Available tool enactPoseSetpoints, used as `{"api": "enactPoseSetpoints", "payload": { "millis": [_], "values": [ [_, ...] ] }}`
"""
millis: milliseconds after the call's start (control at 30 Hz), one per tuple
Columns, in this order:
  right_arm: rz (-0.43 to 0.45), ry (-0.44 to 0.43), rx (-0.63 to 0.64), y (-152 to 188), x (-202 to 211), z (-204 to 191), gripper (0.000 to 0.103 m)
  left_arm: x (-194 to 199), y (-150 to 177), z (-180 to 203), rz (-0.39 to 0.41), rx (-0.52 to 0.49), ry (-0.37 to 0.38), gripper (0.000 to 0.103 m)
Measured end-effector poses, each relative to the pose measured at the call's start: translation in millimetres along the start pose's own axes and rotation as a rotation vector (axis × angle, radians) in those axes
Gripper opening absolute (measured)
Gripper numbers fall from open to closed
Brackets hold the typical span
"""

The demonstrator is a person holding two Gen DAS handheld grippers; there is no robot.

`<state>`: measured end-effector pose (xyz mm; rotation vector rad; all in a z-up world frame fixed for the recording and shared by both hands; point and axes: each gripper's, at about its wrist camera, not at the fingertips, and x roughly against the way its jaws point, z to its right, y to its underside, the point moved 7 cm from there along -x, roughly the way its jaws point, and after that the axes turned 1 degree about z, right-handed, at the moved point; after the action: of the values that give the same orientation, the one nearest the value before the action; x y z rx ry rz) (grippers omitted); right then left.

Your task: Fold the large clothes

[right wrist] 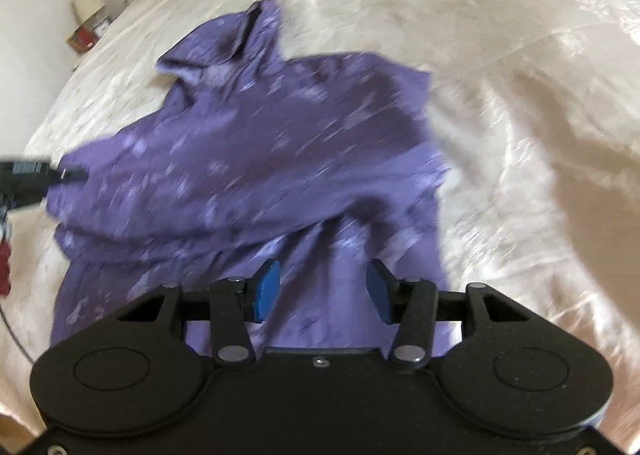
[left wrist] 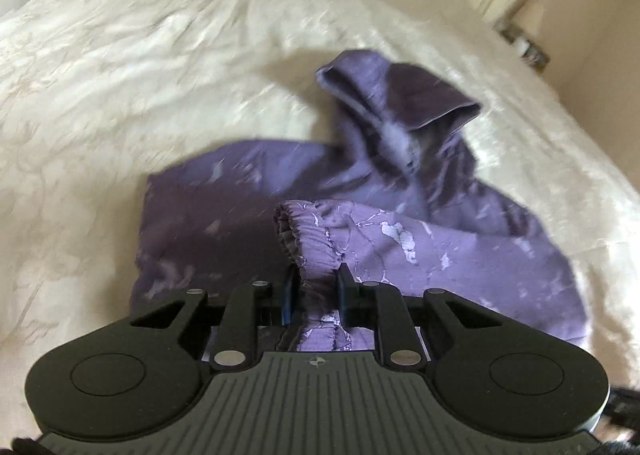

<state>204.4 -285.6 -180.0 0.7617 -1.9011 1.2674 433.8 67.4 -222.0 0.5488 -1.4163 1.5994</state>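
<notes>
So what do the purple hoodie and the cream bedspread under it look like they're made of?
The purple hoodie looks like soft matte knit, probably cotton fleece: it drapes in thick folds, with a gathered elastic cuff and a pale marbled print. The cream bedspread looks like satin or a jacquard weave: it glints in bright patches and shows a faint woven pattern. Blur leaves both uncertain.

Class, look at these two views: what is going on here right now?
A person with a gripper in each hand is folding a purple mottled hooded sweatshirt on a cream satin bedspread. The left gripper is shut on the sweatshirt's gathered elastic cuff. The right gripper stands open over the cloth, gripping nothing.
</notes>
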Motion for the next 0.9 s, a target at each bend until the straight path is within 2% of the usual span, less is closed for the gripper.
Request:
{"api": "enactPoseSetpoints", "payload": {
  "millis": [200, 333, 400, 500, 667, 833, 900],
  "values": [
    [0.119, 0.023, -0.01, -51.8, 3.1, 26.4, 0.056, -11.1, 13.2, -0.2, -0.061, -0.019, -0.046, 0.02],
    [0.146, 0.0, 0.005, -75.2, -11.8, 26.4, 0.059, -17.1, 18.7, -1.7, -0.077, -0.029, -0.069, 0.02],
    [0.083, -0.005, -0.01, -67.4, -32.9, 29.9, 0.062, -20.8, 20.0, -1.9, -0.081, -0.024, -0.081, 0.02],
    [-0.058, 0.011, -0.048, -33.6, -64.0, 41.7, 0.062, -25.4, 22.5, -2.9, -0.089, -0.03, -0.093, 0.021],
    [-0.104, -0.016, -0.077, -4.5, -57.4, 52.4, 0.062, -33.3, 25.2, -4.8, -0.106, -0.037, -0.106, 0.023],
    [0.051, -0.045, -0.12, -39.3, -14.6, 67.7, 0.062, -39.3, 26.9, -6.5, -0.11, -0.033, -0.104, 0.026],
    [0.077, -0.051, -0.148, -61.2, -13.2, 77.9, 0.062, -42.6, 28.5, -7.6, -0.114, -0.041, -0.103, 0.027]
  ]
}}
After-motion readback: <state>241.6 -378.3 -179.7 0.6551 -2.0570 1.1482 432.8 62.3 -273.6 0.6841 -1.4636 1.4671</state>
